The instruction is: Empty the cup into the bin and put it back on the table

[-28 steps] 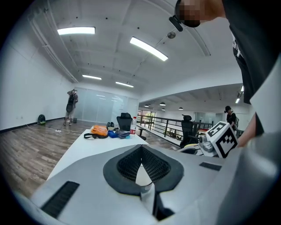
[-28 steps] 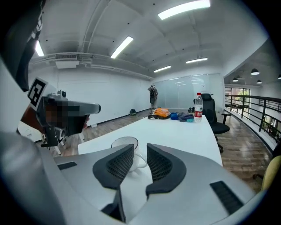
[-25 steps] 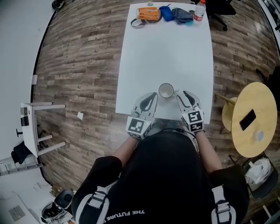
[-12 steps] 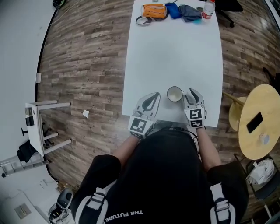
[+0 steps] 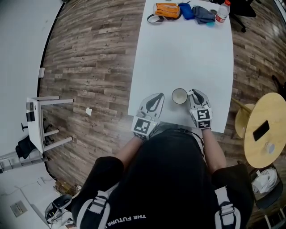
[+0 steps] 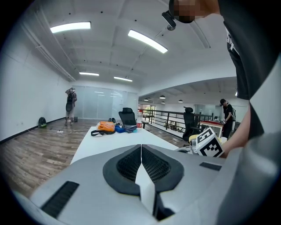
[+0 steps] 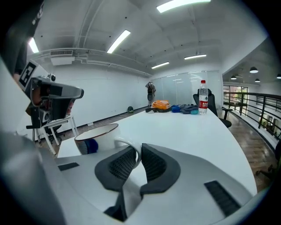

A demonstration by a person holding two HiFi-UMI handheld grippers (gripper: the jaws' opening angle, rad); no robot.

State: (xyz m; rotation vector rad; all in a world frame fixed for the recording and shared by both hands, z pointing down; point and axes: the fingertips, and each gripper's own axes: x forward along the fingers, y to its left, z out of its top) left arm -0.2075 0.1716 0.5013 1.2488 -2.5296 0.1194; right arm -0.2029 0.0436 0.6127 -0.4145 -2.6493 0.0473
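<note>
A wooden floor [image 5: 89, 67] is being seen around a long white table [image 5: 178, 53], which is being viewed from its near end. A round yellow side table [image 5: 273, 105] is being kept to the right of it, apart from it, with a dark phone [image 5: 261, 130] being carried on its top.

At the near edge of the white table the left gripper [image 5: 155, 97] is being held to the left of the cup [image 5: 179, 96], apart from it. In its own view its jaws [image 6: 141, 147] are being kept fully together with nothing between them. The right gripper [image 5: 194, 94] is being held just to the right of the cup. Its jaws [image 7: 137, 151] are being closed, and the cup's handle [image 7: 130, 144] is being pinched between the pads.

The cup is being kept upright on the white table, near its near edge and between the two grippers.

At the far end an orange bag [image 5: 167, 10] and a bottle [image 5: 222, 12] are being left, well apart from the cup
</note>
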